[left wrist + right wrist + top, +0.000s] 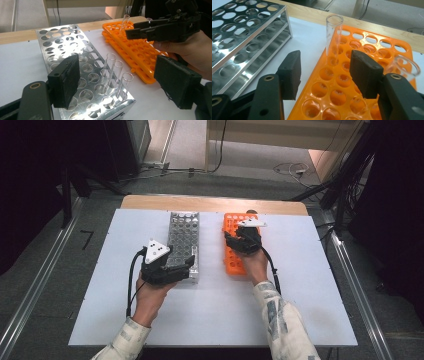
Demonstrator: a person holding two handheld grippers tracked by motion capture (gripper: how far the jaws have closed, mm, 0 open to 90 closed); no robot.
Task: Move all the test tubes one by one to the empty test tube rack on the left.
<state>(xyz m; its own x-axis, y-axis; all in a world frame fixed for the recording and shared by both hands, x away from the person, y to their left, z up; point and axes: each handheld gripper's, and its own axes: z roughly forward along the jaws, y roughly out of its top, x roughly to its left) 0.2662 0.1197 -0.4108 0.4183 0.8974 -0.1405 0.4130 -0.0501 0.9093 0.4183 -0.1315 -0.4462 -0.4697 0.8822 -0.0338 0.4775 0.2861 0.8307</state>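
Jaws of the right gripper (324,75) are held apart before a glass test tube (333,37) standing upright in the orange rack (372,47); an off-centre closure could tip or crack it.

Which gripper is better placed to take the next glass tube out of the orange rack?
The right gripper. It is open over the orange rack, with an upright glass tube just ahead between its jaws. The left gripper sits at the metal rack, farther from that tube.

High view looks down; both gripper views closely share the orange rack (135,50).
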